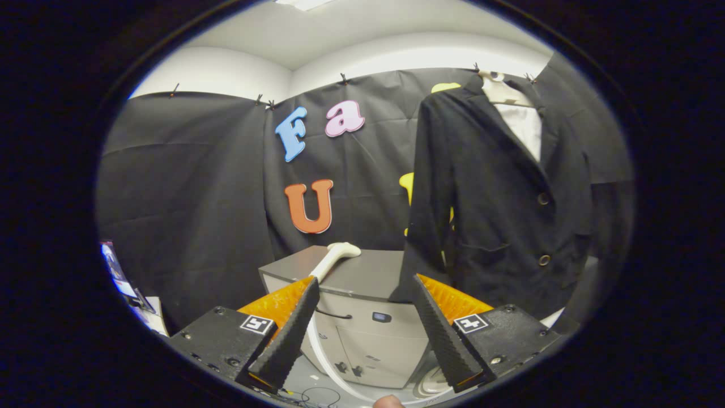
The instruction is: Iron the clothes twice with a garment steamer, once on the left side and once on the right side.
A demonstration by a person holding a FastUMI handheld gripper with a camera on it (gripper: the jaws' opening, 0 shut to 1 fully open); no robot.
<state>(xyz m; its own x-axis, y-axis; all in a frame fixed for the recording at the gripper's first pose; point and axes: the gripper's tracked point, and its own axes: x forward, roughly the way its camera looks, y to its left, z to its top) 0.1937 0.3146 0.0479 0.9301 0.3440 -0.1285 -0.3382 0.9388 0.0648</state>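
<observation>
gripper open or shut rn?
Open: the gripper fingers stand wide apart, nothing between them; the steamer head lies on the cabinet beyond.

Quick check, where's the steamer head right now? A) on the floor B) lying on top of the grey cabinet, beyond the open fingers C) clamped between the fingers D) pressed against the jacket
B: the white steamer head lies on top of the grey cabinet, beyond the open gripper, apart from the hanging black jacket.
</observation>
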